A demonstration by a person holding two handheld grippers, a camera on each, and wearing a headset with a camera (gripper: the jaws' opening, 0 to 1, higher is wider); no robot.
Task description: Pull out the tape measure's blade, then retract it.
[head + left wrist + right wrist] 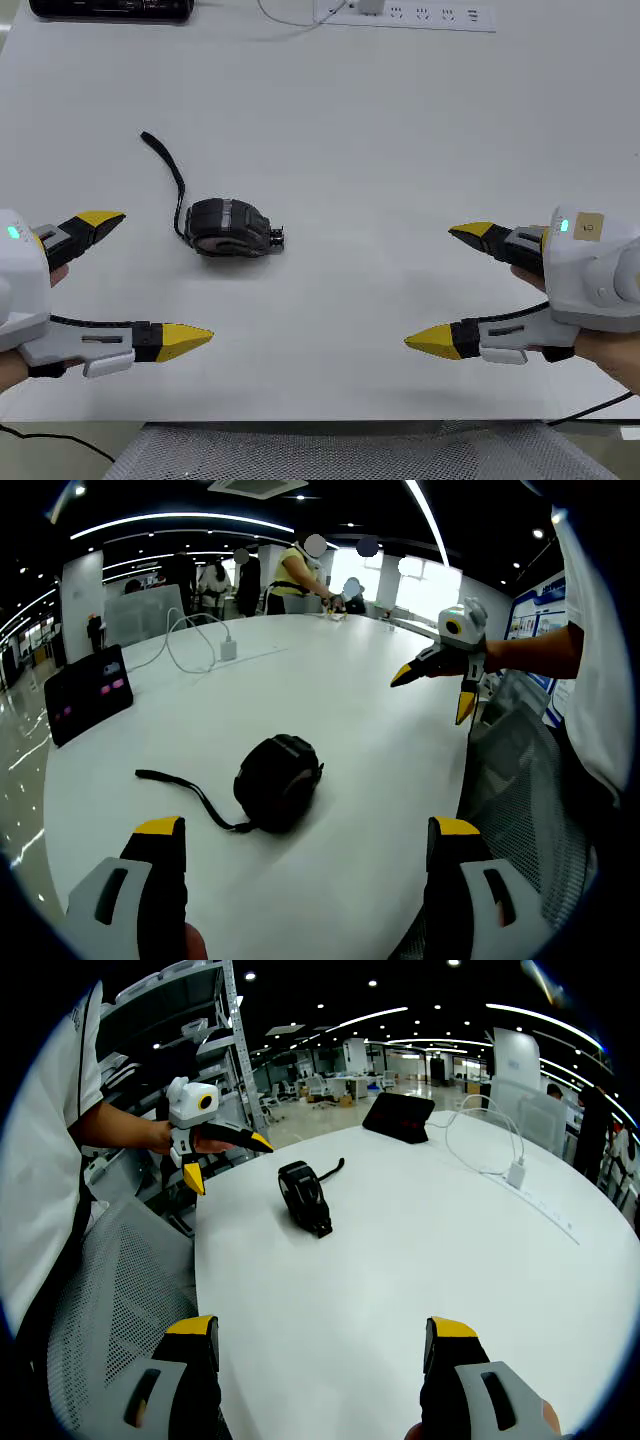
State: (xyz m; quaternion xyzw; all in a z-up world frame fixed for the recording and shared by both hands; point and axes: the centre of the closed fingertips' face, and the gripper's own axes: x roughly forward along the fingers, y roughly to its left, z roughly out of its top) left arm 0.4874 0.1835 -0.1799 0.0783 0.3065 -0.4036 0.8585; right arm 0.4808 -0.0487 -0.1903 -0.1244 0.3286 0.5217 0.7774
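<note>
A black tape measure (228,228) lies on the white table (380,120), its blade tip facing right and its black wrist strap (165,170) trailing to the far left. The same tape measure (278,780) sits ahead of the left gripper, and it shows as a small dark case (305,1196) in the right gripper view. My left gripper (158,278) stands open at the left edge, short of the case, holding nothing. My right gripper (452,287) stands open at the right, well apart from the case, also holding nothing.
A white power strip (405,14) with a cable lies at the table's far edge. A dark tablet (110,9) rests at the far left. A grey mesh chair (330,455) is against the near edge. Several people stand in the background of the left gripper view.
</note>
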